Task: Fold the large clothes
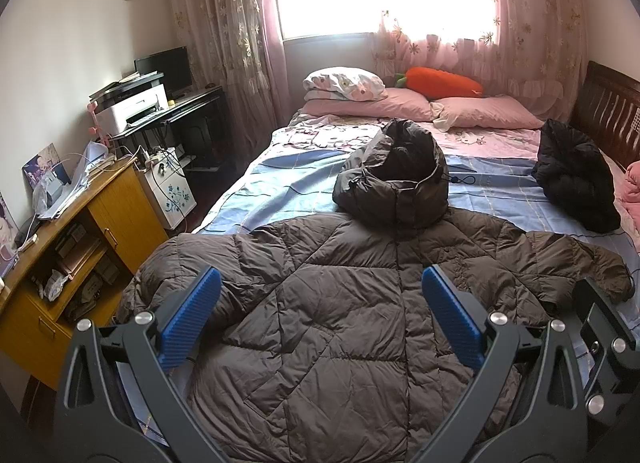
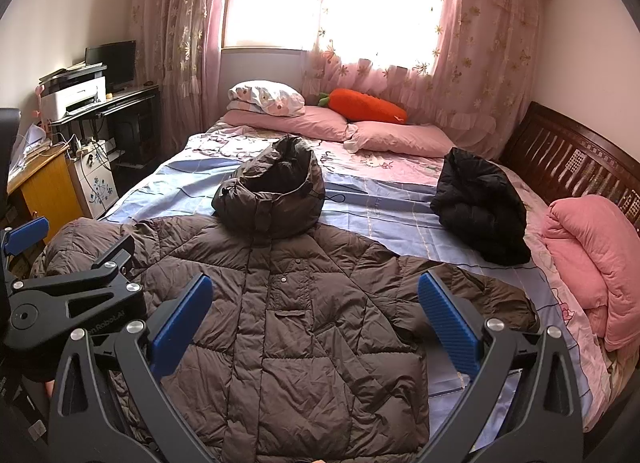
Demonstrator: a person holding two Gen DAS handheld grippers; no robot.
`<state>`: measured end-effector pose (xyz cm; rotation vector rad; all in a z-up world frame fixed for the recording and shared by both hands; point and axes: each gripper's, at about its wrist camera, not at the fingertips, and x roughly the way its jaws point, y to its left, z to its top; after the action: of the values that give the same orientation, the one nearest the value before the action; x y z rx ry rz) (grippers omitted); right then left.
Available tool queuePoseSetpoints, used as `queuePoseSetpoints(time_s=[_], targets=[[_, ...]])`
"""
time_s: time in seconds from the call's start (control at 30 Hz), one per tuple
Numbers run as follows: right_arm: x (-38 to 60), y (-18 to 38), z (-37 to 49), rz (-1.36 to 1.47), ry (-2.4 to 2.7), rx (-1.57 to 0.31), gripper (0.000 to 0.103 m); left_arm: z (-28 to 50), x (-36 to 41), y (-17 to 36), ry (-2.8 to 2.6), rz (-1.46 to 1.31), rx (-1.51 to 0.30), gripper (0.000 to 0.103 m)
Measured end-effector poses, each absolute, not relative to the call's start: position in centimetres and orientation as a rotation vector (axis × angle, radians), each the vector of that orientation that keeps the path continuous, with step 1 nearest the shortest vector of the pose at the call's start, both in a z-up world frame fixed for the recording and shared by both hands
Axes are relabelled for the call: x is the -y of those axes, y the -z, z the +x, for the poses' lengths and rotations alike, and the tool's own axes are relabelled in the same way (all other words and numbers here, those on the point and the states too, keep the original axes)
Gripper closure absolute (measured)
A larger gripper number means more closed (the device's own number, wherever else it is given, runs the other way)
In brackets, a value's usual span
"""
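Note:
A large brown quilted hooded jacket (image 1: 340,303) lies spread flat, front up, on the bed, sleeves out to both sides, hood (image 1: 400,179) bunched at its far end. It also shows in the right wrist view (image 2: 288,315). My left gripper (image 1: 320,311) is open and empty, held above the jacket's left half. My right gripper (image 2: 316,315) is open and empty, above the jacket's right half. The left gripper's body (image 2: 72,295) shows at the left of the right wrist view, and the right gripper's body (image 1: 608,343) at the right of the left wrist view.
The bed (image 1: 280,179) has a blue and pink sheet. A black jacket (image 2: 480,207) lies bunched at the right. A folded pink quilt (image 2: 588,263) sits by the wooden headboard (image 2: 580,171). Pillows and a carrot plush (image 2: 364,105) lie under the window. A yellow cabinet (image 1: 80,239) and desk stand left of the bed.

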<state>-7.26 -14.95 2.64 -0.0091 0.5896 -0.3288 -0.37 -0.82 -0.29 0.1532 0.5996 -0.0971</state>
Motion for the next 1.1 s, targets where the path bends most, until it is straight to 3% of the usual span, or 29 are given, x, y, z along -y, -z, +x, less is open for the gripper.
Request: queuePoseSetpoints(time_s=[0.97, 1.1], targets=[[15.0, -2.6, -7.3, -0.015, 0.339, -0.584, 0.001, -0.5, 0.8, 0.3, 0.098, 0.154, -0.603, 0.002], [19.0, -2.9, -6.4, 0.032, 0.345, -0.608, 0.001, -0.2, 0.4, 0.7, 0.119, 0.129, -0.630, 0.002]])
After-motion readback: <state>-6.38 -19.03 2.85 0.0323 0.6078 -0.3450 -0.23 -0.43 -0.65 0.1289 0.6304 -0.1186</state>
